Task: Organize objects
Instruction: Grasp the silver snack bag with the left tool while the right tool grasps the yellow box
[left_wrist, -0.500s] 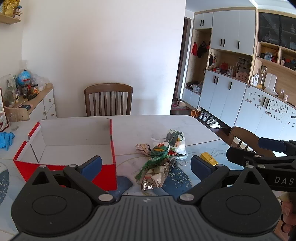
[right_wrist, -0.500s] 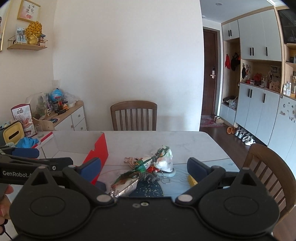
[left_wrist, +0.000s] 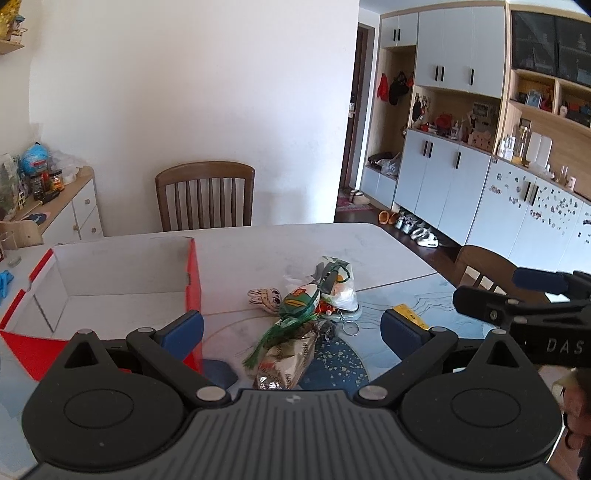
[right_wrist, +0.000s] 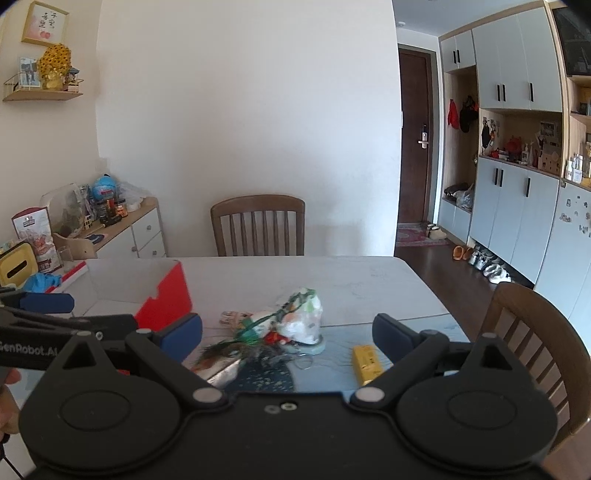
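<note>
You are holding the left gripper (left_wrist: 291, 330) with its blue pads spread wide and nothing between them, tilting down over the white marble-look table (left_wrist: 303, 243). Your right gripper (right_wrist: 287, 330) is gaping just as wide, also empty. Ahead of both, a heap of small objects (left_wrist: 306, 317) is lying on a pale blue placemat: a crinkled foil snack packet, a green tassel, a clear plastic bag. A small yellow box (right_wrist: 365, 362) is sitting just right of the heap. The open red-and-white cardboard box (left_wrist: 110, 280) is standing to the left. A brown wooden slat-back chair (right_wrist: 258, 225) is facing the table's far side, and white cabinets (left_wrist: 454, 177) are lining the right wall.
</note>
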